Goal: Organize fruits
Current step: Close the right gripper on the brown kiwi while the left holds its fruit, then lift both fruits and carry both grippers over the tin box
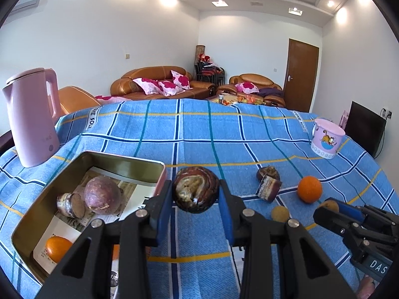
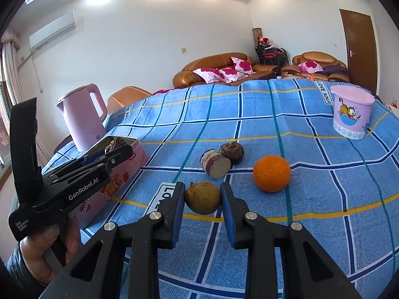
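three fruits lie in the tin (image 1: 159, 174); four sit loose on the cloth (image 1: 199, 134), and two more are in our claws. we judge the job near half done. our left claw (image 1: 195, 194) pinches a brown fruit (image 1: 195, 190) just beside the tin's rim, not yet over it. our right claw (image 2: 202, 196) pinches a small tan fruit (image 2: 202, 197) low over the cloth, near the orange (image 2: 271, 173).

"GenRobot.AI" in white on the black left gripper (image 2: 119, 152); "LOVE SOLE" on the blue checked tablecloth (image 2: 323, 92) at one o'clock.
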